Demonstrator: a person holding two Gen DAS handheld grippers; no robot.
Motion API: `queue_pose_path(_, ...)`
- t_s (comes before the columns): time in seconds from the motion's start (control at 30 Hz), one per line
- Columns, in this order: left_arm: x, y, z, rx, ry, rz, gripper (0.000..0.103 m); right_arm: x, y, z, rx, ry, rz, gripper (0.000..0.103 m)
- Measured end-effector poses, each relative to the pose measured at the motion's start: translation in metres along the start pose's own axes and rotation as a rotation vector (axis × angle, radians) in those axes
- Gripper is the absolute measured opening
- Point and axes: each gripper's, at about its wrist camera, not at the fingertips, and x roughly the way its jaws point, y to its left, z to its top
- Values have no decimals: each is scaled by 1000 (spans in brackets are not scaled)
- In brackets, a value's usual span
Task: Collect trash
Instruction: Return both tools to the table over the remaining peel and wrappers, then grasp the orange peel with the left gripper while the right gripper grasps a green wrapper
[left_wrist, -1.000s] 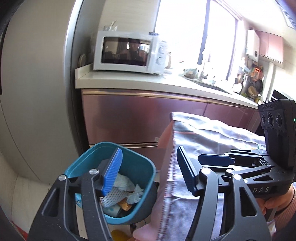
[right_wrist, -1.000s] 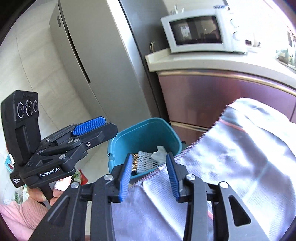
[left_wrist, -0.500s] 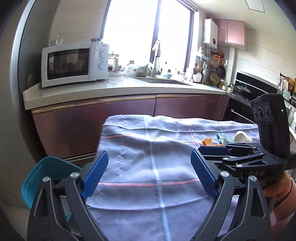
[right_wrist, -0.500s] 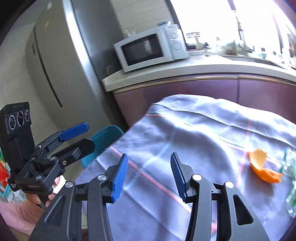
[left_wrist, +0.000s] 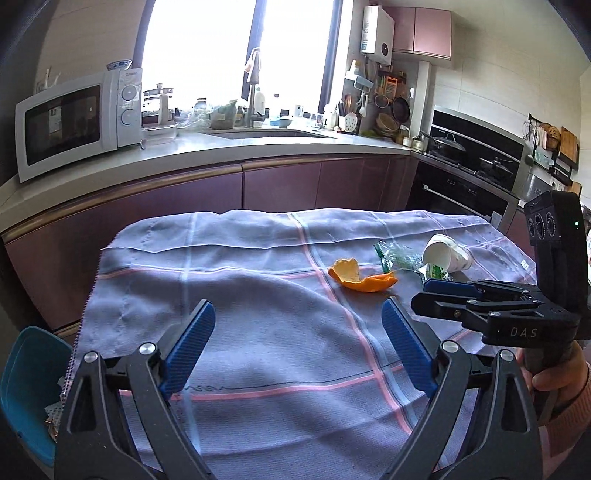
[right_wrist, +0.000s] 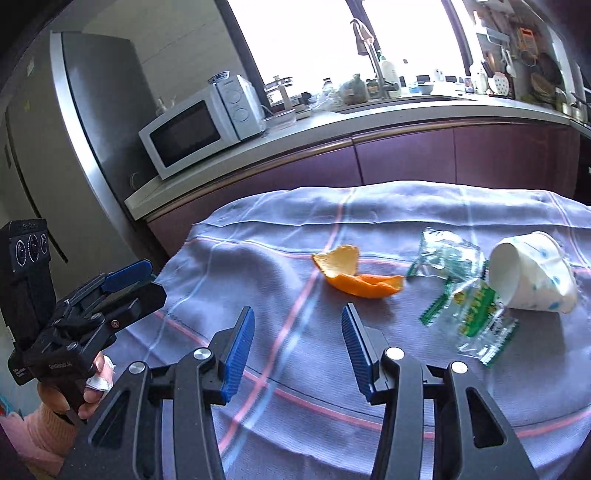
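Note:
An orange peel (left_wrist: 360, 277) (right_wrist: 352, 273) lies on the checked lilac tablecloth (left_wrist: 258, 295) (right_wrist: 258, 258). To its right lie clear wrappers with green print (left_wrist: 400, 256) (right_wrist: 471, 314) and a white paper cup (left_wrist: 448, 256) (right_wrist: 532, 275) tipped on its side. My left gripper (left_wrist: 297, 332) (right_wrist: 147, 282) hangs over the cloth's near left part, jaws wide open and empty. My right gripper (right_wrist: 298, 343) (left_wrist: 428, 297) is open with nothing between its pads, just short of the peel. A teal bin (left_wrist: 26, 391) with scraps inside sits low at the table's left edge.
Behind the table runs a counter with purple cabinets (left_wrist: 280, 181), a white microwave (left_wrist: 74, 122) (right_wrist: 199, 129), a sink under the window and a stove (left_wrist: 476, 166) at the right. A grey fridge (right_wrist: 92, 122) stands at the left. A person's hands (right_wrist: 98, 380) hold both grippers.
Both views swung right, from the teal bin to the tabletop. The peel, wrappers and cup came into view. The left jaws spread wider and the right jaws opened a little.

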Motion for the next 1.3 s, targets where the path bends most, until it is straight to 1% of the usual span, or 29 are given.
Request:
queue_pose_path(0.27, 42, -22, 13, 19, 60, -32, 88, -25, -49, -8, 89, -38, -90, 47)
queue_pose_path(0.5, 73, -34, 22, 24, 111, -43, 84, -32, -82, -14, 154, -41, -135, 47)
queue_pose_path(0.8, 111, -40, 26, 16, 181, -43, 75, -23, -107, -18, 216, -3, -145, 47)
queue_pose_path(1.07, 144, -39, 30, -2, 251, -61, 62, -13, -121, -15, 270, 17, -126, 49)
queue_pose_path(1.2, 160, -38, 32, -25, 291, -85, 59, -8, -122, -11, 268, 26, -121, 50)
queue_pose_path(1.3, 172, -40, 32, -34, 319, -109, 55, -3, -122, -10, 270, 35, -119, 50)
